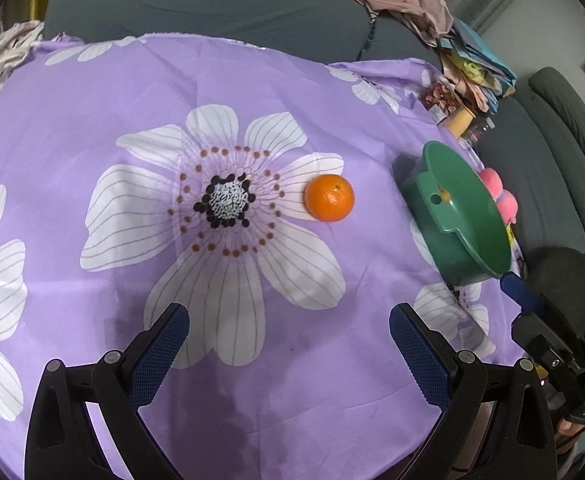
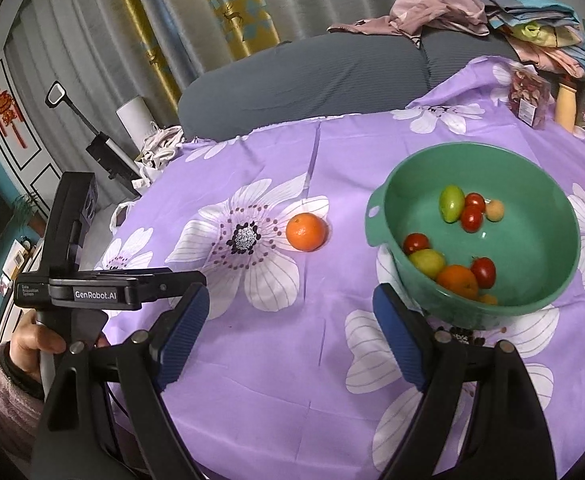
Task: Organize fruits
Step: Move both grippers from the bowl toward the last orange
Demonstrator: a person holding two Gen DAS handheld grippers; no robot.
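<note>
One orange [image 1: 329, 197] lies loose on the purple flowered tablecloth [image 1: 132, 112], beside the big white flower; it also shows in the right wrist view [image 2: 306, 231]. A green bowl [image 2: 384, 212] to its right holds several fruits: red tomatoes [image 2: 473, 211], green fruits [image 2: 451, 202] and an orange [image 2: 457, 281]. The bowl [image 1: 488, 248] shows edge-on in the left wrist view. My left gripper [image 1: 288, 332] is open and empty, well short of the loose orange. My right gripper [image 2: 288, 312] is open and empty, near the bowl's front left.
A pink plush toy [image 1: 496, 190] lies behind the bowl. A snack bag [image 2: 529, 98], a yellow bottle [image 2: 565, 106] and piled clothes [image 2: 532, 28] sit at the table's far right. A grey sofa [image 2: 312, 76] runs behind the table. The other handheld gripper [image 2: 72, 280] is at the left.
</note>
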